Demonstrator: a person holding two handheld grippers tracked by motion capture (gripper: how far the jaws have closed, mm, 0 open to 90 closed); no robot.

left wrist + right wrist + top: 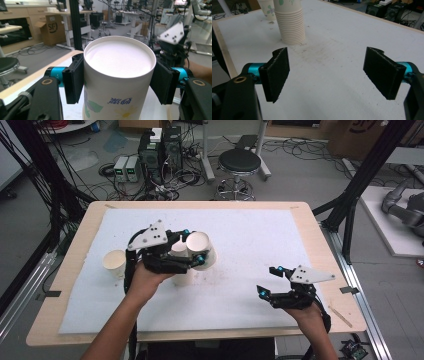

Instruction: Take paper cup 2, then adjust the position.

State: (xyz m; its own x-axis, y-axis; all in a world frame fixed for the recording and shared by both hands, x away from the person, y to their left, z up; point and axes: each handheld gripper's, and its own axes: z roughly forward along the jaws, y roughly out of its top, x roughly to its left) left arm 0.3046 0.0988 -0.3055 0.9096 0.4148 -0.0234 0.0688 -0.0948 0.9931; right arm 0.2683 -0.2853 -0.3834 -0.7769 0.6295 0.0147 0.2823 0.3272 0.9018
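My left gripper (pixel 194 246) is shut on a white paper cup (pixel 204 245) with a flower print, held above the table's middle left. In the left gripper view both black pads (pixel 75 78) press on the sides of the cup (pixel 117 75), whose round white end faces the camera. Just below the hand stands a stack of paper cups (pixel 182 279), partly hidden by the gripper. My right gripper (pixel 268 280) rests low at the front right, open with nothing between its pads (pixel 277 72). In its view, the stack (pixel 292 27) stands farther off.
A single paper cup (pixel 115 261) stands upright at the left of the white mat (pixel 240 235), also seen behind the stack as a single cup (pixel 268 10). The wooden table edge (pixel 320 250) runs along the right. A stool (pixel 240 162) and computers stand on the floor beyond.
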